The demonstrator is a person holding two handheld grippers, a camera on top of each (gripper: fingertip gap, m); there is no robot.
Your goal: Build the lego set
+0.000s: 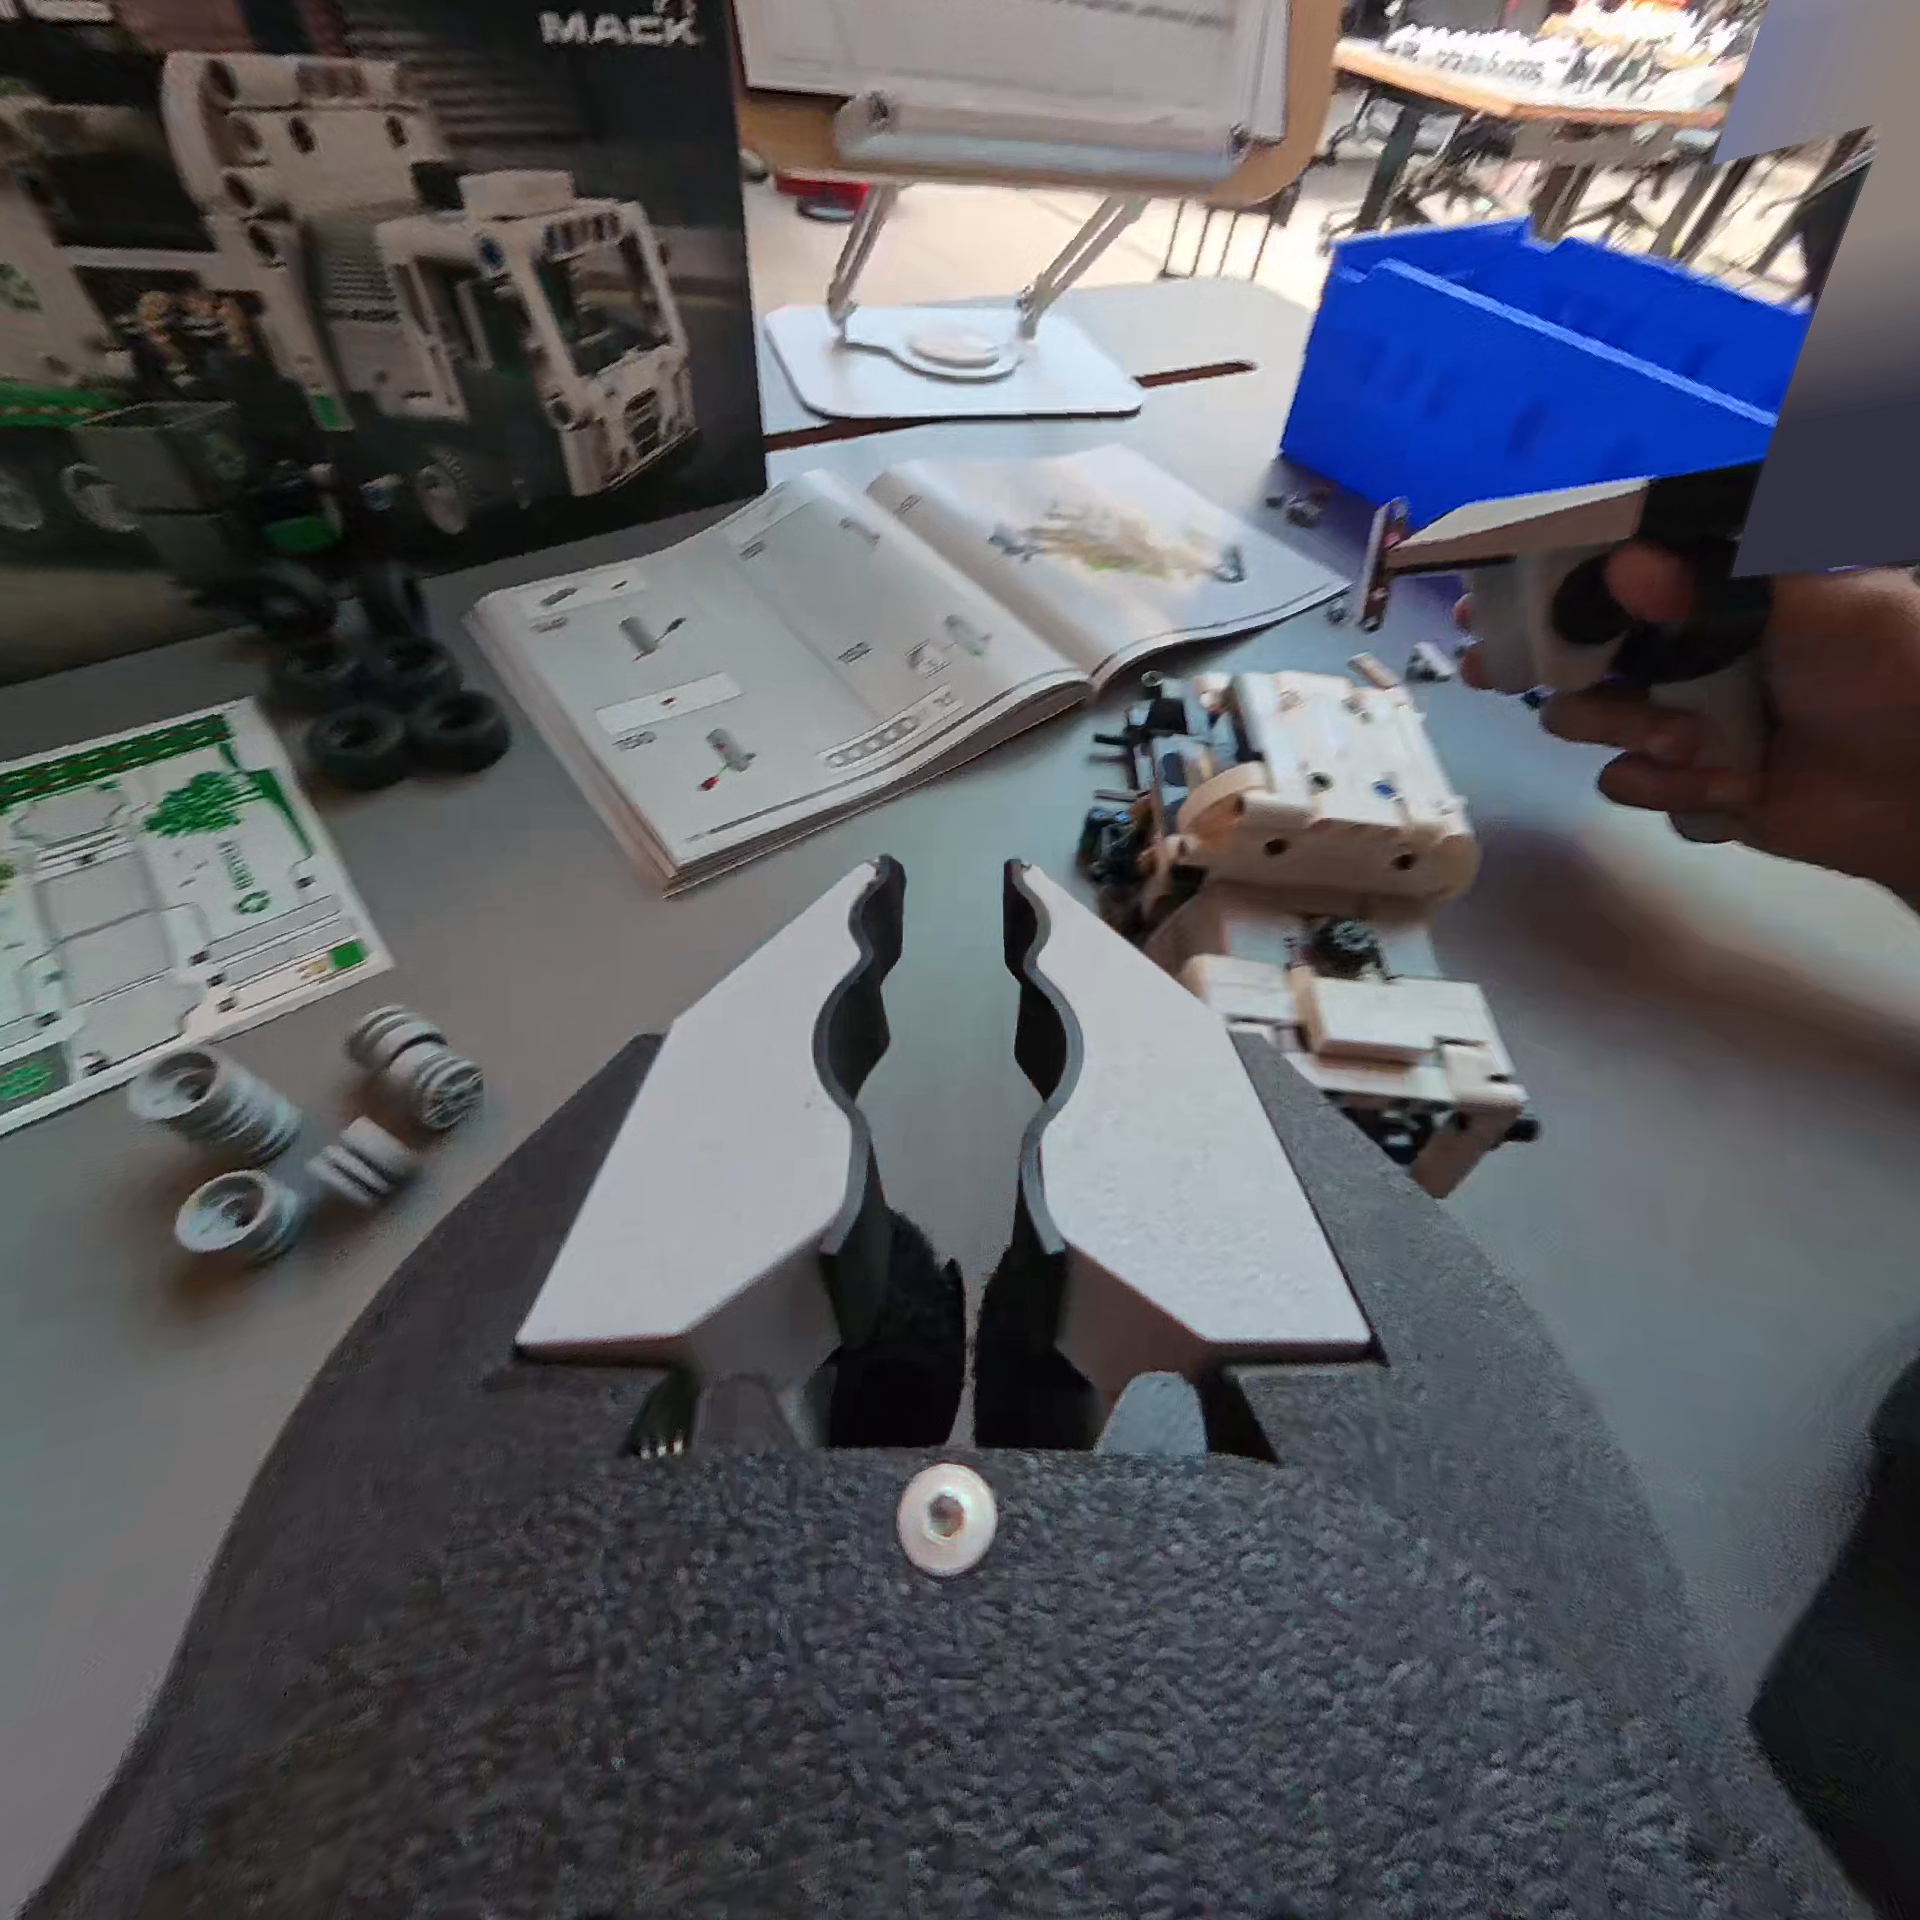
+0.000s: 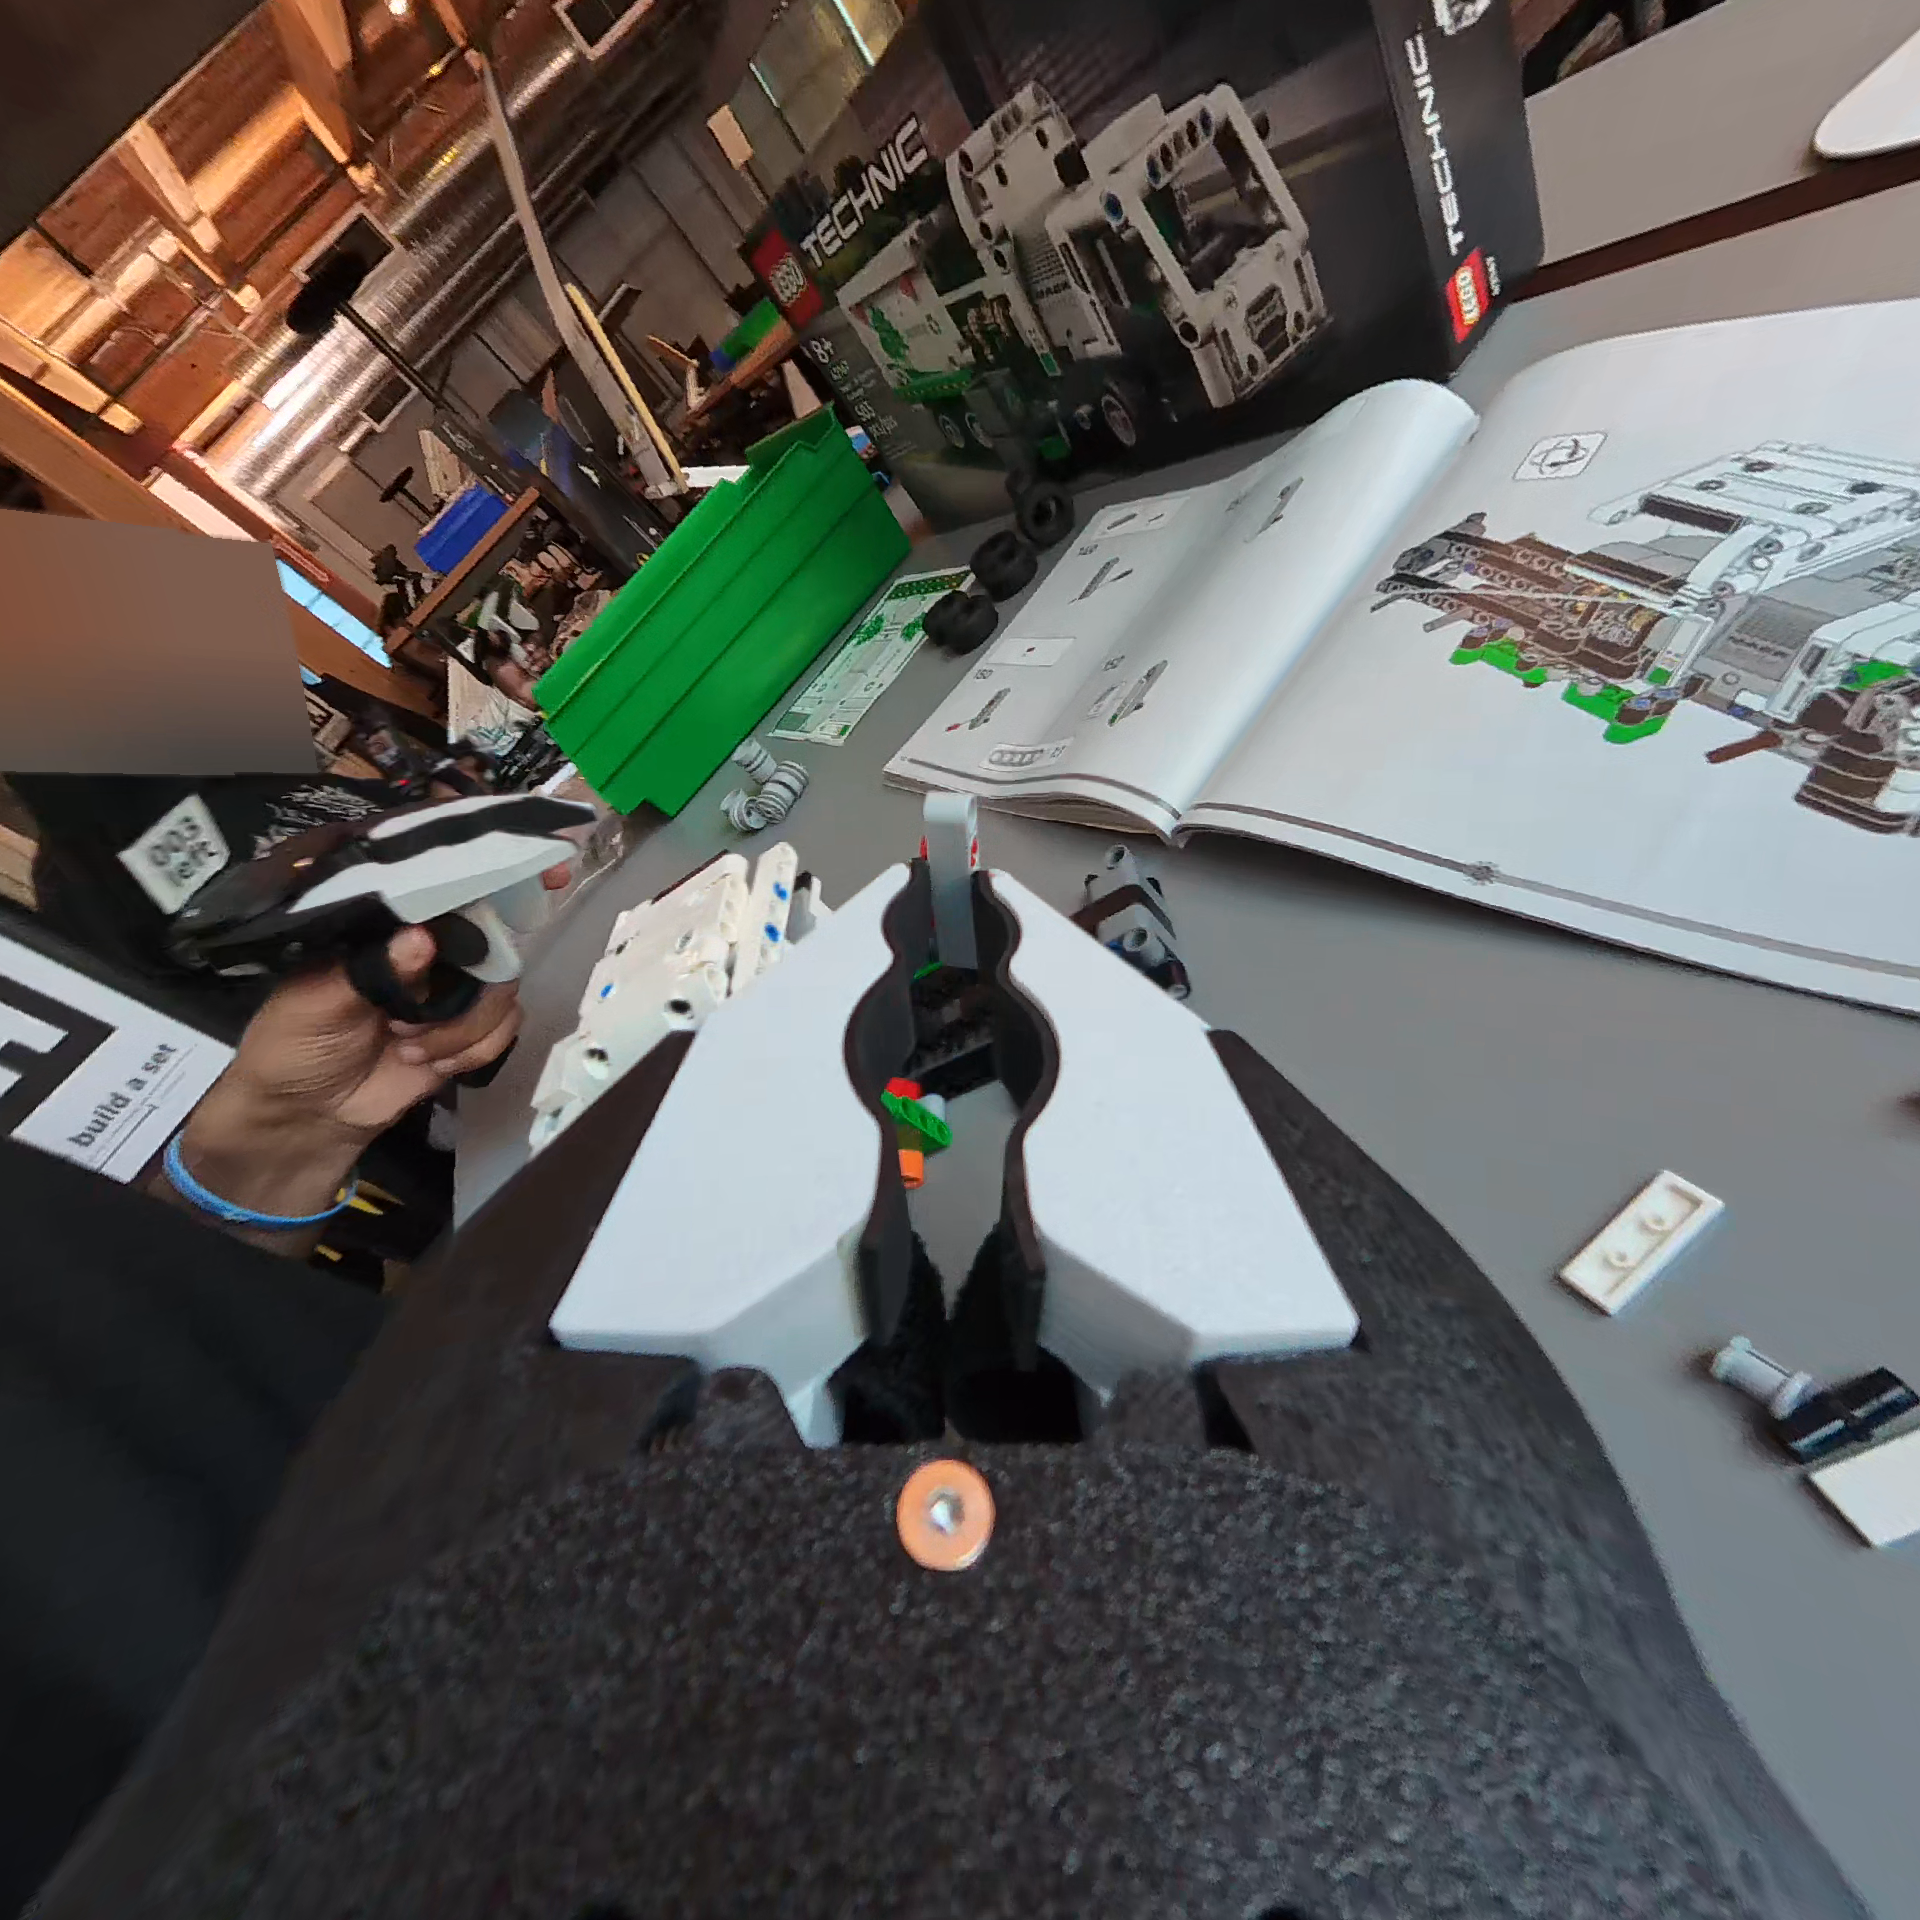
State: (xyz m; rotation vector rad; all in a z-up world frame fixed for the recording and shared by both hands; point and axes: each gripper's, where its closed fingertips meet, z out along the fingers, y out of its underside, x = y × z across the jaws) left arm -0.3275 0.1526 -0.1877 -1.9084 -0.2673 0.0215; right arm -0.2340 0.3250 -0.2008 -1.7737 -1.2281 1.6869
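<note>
Above the table (image 2: 1455,1091), right gripper (image 2: 951,883) pinches grey beam (image 2: 951,873)

A: Left wrist view. Which items are incomplete?

B: The sticker sheet (image 1: 156,883) runs off the left edge. The blue bin (image 1: 1538,353) is cut by a blur patch at right, which also covers most of the right gripper (image 1: 1382,566). The half-built truck body (image 1: 1330,831) is motion-blurred.

A: Right wrist view?

B: The grey beam (image 2: 951,883) has its lower end hidden between the jaws. The instruction booklet (image 2: 1455,644) passes the right edge. The small pieces (image 2: 920,1117) behind the jaws are indistinct.
</note>
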